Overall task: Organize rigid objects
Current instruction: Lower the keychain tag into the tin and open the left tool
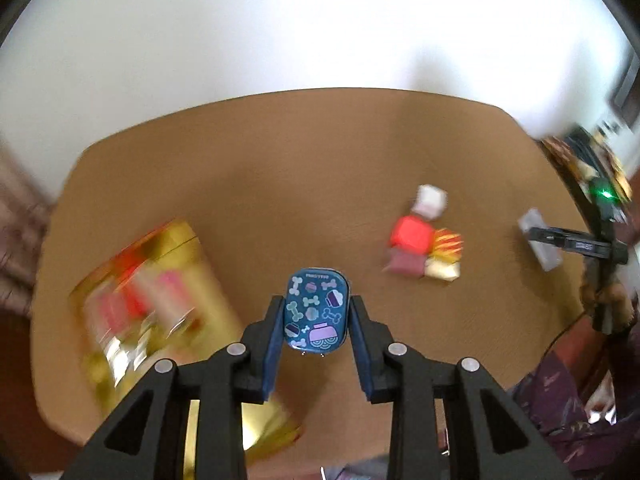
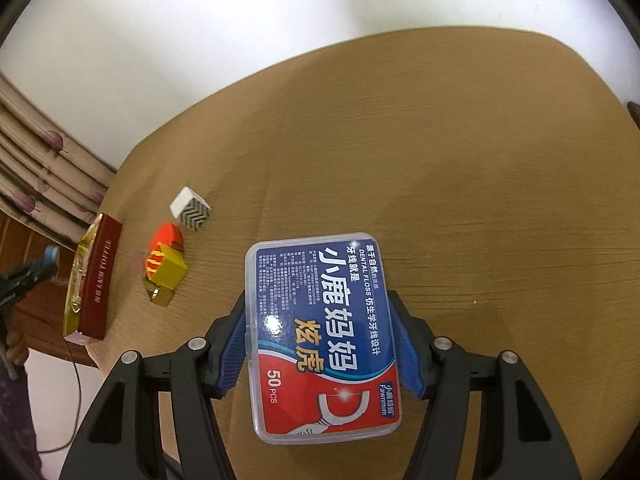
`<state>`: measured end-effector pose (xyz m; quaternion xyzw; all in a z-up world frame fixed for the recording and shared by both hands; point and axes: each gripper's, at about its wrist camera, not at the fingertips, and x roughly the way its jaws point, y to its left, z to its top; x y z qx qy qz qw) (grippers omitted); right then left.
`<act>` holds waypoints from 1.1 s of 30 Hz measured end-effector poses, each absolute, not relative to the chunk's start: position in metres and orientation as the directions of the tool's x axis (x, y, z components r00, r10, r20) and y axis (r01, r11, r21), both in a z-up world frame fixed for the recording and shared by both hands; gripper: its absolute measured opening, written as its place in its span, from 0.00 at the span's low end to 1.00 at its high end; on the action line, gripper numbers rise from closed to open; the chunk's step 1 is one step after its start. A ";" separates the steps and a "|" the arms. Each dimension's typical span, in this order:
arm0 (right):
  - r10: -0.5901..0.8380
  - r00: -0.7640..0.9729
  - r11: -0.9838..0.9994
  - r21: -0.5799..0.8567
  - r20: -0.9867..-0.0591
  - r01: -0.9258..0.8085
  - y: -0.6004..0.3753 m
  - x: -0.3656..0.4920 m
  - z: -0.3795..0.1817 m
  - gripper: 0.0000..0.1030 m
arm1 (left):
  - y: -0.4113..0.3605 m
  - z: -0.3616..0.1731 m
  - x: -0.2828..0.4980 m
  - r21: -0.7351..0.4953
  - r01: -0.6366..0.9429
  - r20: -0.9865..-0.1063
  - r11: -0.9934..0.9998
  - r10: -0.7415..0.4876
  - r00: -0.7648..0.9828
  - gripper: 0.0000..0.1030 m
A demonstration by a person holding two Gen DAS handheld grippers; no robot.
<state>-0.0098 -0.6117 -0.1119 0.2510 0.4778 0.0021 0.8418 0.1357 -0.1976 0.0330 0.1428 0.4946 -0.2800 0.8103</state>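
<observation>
We hold the left gripper (image 1: pixel 317 312) above the brown wooden table (image 1: pixel 280 184), and its blue pads press on both long sides of a small teal tin (image 1: pixel 316 312) printed with bones and cupcakes, so the tin sits clamped between the fingers, clear of the tabletop. To the left of it a large gold box (image 1: pixel 160 312) with red and pink print lies on the table, badly blurred. Over to the right a cluster of small cubes rests together: a white cube (image 1: pixel 431 199) at the far end, a red cube (image 1: pixel 412 236) just beside it, and a yellow cube (image 1: pixel 448 246) with red stripes touching the red one. Our right gripper (image 2: pixel 322 340) grips a clear plastic dental floss box (image 2: pixel 320 336) with a blue and red label, its pads closed on the box's two long edges. In the right wrist view the cubes sit well to the left, with the gold box, seen edge-on with a dark red side, near the table's left rim.
</observation>
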 end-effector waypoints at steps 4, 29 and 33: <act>0.248 0.566 0.883 0.423 -0.786 0.201 -0.597 -0.012 -0.095 0.58 | -0.113 0.012 0.124 -0.023 0.464 -0.909 0.886 -0.212 0.359 0.31; 0.268 0.580 0.921 0.382 -0.769 0.081 -0.534 -0.010 -0.046 0.59 | -0.136 -0.070 0.181 -0.073 0.382 -0.935 0.921 -0.197 0.296 0.32; 0.292 0.576 0.917 0.394 -0.764 0.057 -0.524 -0.005 -0.041 0.58 | -0.124 -0.062 0.178 -0.114 0.340 -0.931 0.933 -0.220 0.290 0.33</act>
